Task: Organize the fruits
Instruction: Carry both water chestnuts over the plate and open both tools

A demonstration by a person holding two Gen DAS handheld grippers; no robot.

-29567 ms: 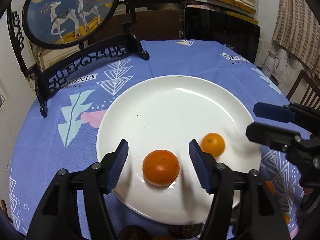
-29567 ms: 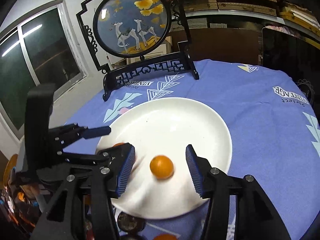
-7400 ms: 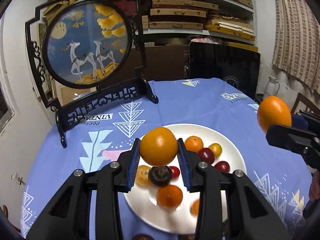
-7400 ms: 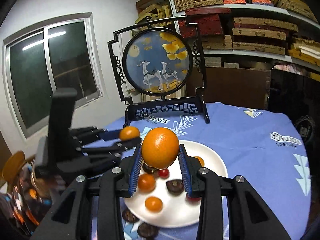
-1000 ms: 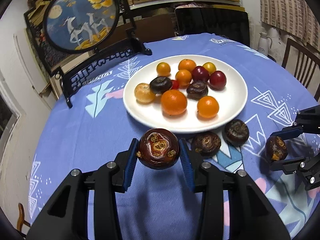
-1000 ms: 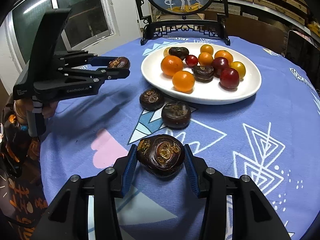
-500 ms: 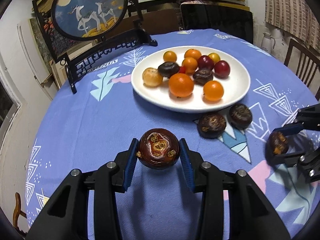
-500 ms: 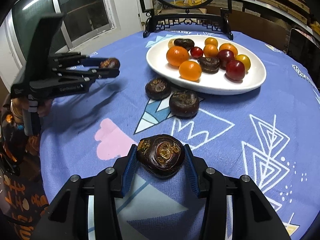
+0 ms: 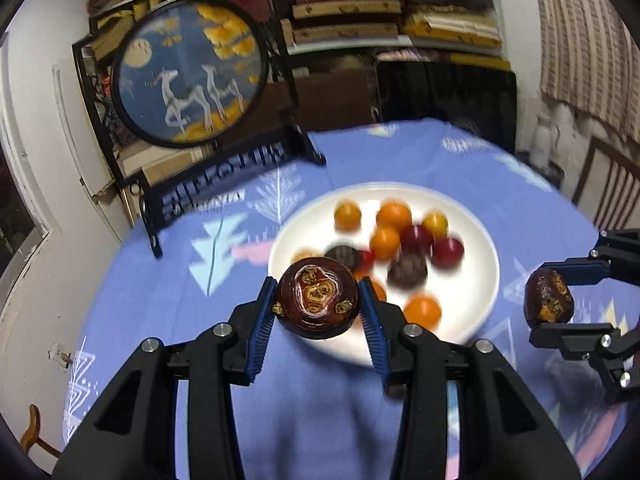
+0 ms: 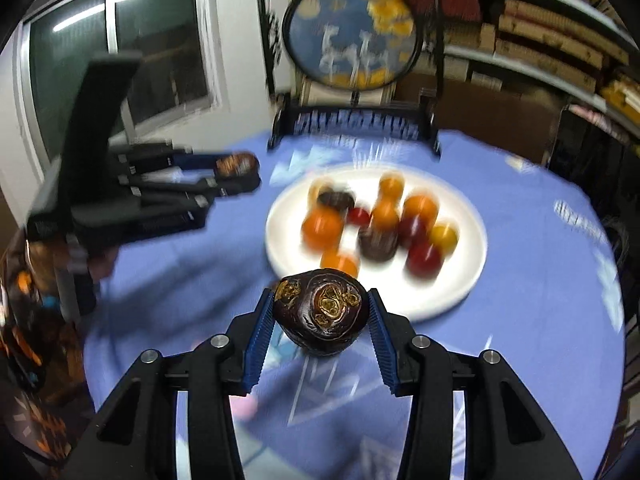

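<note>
My left gripper point(image 9: 318, 306) is shut on a dark brown mangosteen point(image 9: 318, 298), held in the air over the near rim of the white plate point(image 9: 486, 280). My right gripper point(image 10: 321, 320) is shut on a second dark mangosteen point(image 10: 321, 312), held above the cloth just short of the plate point(image 10: 472, 276). The plate holds several oranges, red fruits and dark mangosteens, all blurred. The right gripper with its fruit point(image 9: 548, 298) shows at the right of the left wrist view. The left gripper with its fruit point(image 10: 236, 165) shows at the left of the right wrist view.
The round table has a blue patterned cloth point(image 9: 168, 308). A round deer-painted screen on a black stand point(image 9: 192, 80) stands at the far left of the table. Shelves of boxes, a dark cabinet and a wooden chair point(image 9: 608, 196) lie beyond the table. A window point(image 10: 120, 52) is at left.
Both grippers have lifted and tilted up from the cloth, still holding their mangosteens. The plate now sits lower and nearer in both views. The views are motion-blurred.
</note>
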